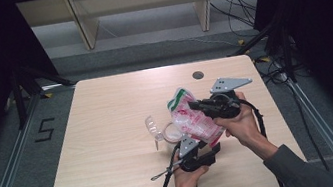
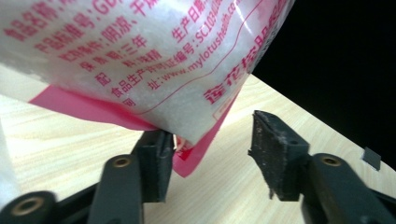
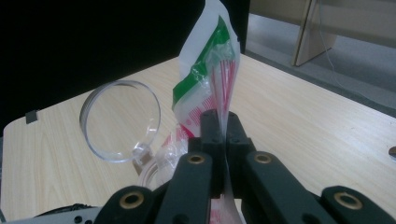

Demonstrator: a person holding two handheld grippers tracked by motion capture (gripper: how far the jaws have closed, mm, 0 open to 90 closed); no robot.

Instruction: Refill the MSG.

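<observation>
Pale wood table [image 1: 118, 182], dark surround | bag [image 1: 194, 119] of white granules held tilted above clear lidded jar [image 1: 163, 132] | right gripper [image 3: 223, 128] pinched on upper film | left gripper [image 2: 212, 154] wide under bottom corner | soft, shifting (probably slippery); best gripped at seams

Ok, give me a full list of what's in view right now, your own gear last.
Bag of white granules: one, clear with pink print and green top, held above the table centre.
Clear lidded jar: one, transparent, lid open, on the table under the bag.
Table: one, light wood.
Shelving legs: pale wood, behind the table.
Right claw: black, shut on the bag's upper part.
Left claw: black, open at the bag's lower corner.
</observation>
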